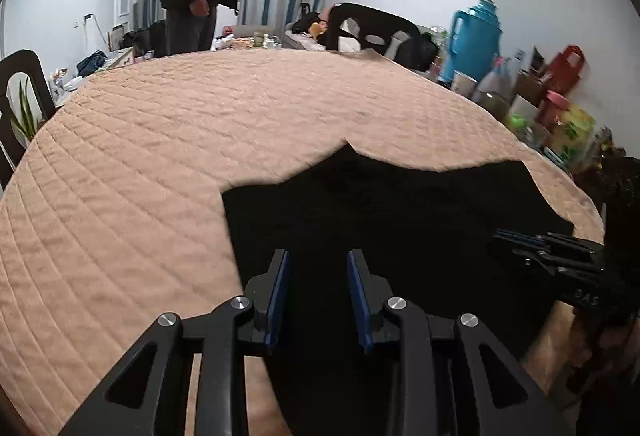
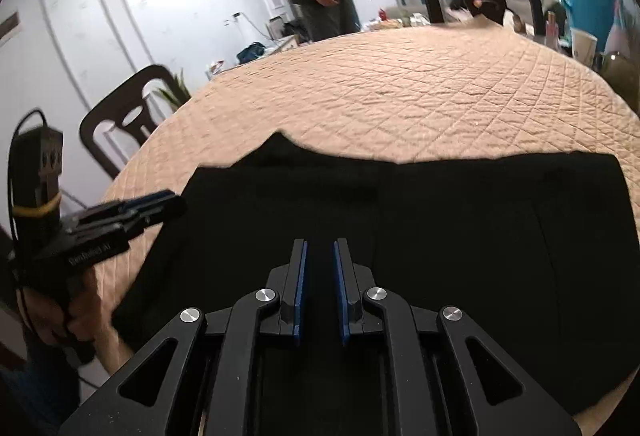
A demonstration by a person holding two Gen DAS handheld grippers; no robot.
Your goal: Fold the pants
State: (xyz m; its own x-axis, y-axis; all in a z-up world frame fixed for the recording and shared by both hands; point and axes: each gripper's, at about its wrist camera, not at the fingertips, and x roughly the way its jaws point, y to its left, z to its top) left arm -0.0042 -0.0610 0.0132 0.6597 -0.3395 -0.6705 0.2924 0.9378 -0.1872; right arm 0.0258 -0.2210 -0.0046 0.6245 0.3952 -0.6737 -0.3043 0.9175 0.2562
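On the near edge of the quilted table cover [image 1: 160, 140], black pants [image 2: 440, 228] lie flat. My left gripper [image 1: 318, 260] hangs over their left end, jaws parted, nothing between them. My right gripper [image 2: 320, 248] sits over the middle, narrower gap, also gripping nothing.

Black pants [image 2: 460, 236] lie flat, partly folded, at the table's near edge.
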